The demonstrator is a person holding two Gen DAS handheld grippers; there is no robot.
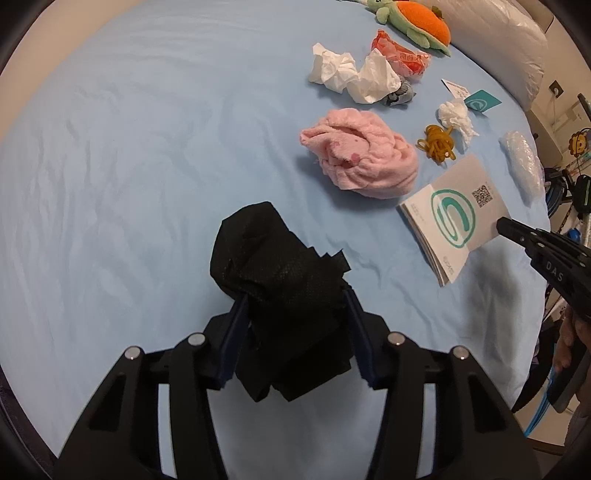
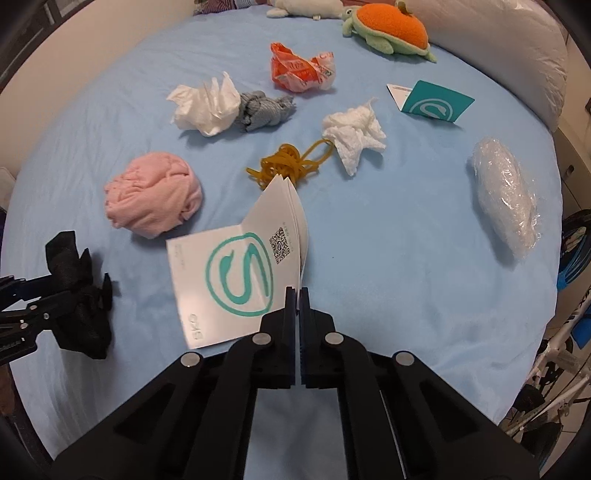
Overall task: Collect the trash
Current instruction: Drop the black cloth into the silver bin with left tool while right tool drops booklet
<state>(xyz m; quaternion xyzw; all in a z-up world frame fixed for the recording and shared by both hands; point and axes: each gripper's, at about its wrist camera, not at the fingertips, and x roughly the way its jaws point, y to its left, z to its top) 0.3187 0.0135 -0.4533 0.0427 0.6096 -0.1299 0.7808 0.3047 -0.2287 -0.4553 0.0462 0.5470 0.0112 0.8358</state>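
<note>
With our left gripper (image 1: 295, 302) we have the fingers clamped on a bundle of black non-woven fabric (image 1: 280, 273), which bulges above and below the blue pads and hangs over the blue bed sheet (image 1: 129, 166). Our right gripper (image 2: 298, 295) has its fingers pressed together on the edge of a white booklet (image 2: 229, 280) with a teal swirl logo and a QR code; the booklet is tilted up off the sheet, its pages fanning slightly at the far corner. From the left wrist view we see the booklet (image 1: 454, 225) to the right, with the right gripper's tip (image 1: 509, 227) on its near edge. Beyond it on the bed lie a crumpled pink cloth (image 2: 155, 199), a tangle of yellow rubber bands (image 2: 288, 166) just past the booklet's far corner, and a crumpled white tissue (image 2: 354, 136) touching one band's loop. Farther back sit a larger wad of white paper (image 2: 207, 103) against a grey cloth ball (image 2: 262, 109), and an orange-and-white plastic wrapper (image 2: 301, 68). A small teal card (image 2: 436, 101) stands folded to the right, and a clear plastic bundle (image 2: 506, 195) lies near the bed's right edge. A plush turtle (image 2: 388, 31) with an orange shell rests at the far end, beside a white pillow (image 2: 517, 44).
</note>
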